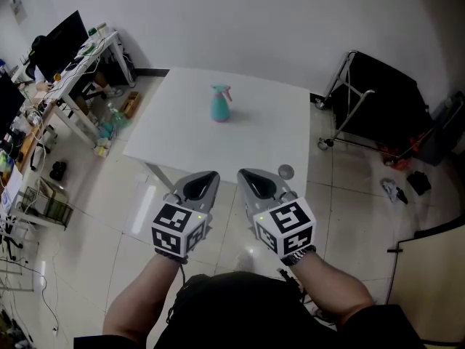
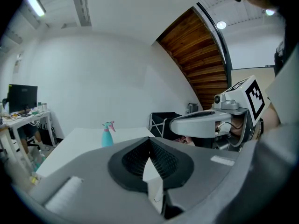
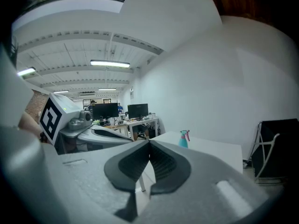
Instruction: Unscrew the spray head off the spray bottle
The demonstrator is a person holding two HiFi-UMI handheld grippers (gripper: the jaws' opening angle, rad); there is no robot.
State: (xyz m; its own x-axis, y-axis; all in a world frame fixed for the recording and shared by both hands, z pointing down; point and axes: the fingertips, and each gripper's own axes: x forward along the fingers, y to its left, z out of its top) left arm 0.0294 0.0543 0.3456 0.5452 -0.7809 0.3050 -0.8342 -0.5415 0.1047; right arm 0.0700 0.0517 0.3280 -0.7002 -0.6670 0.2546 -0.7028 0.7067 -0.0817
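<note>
Nothing is done yet: the spray head [image 1: 222, 90] sits on the spray bottle [image 1: 219, 107] at twelve o'clock on the counter [image 1: 269, 137], well apart from the closed, empty left claw [image 1: 211, 174] and right claw [image 1: 243, 172].

White table [image 1: 276, 137] stands on a tiled floor [image 1: 349, 217]. Off its left edge, a cluttered desk [image 1: 91, 55] carries a black monitor [image 1: 62, 41], with bottles [image 1: 109, 126] on the floor beside it. Off the right edge stands a black wheeled trolley [image 1: 378, 93]. A small grey round object [image 1: 285, 171] lies by the near right corner.
</note>
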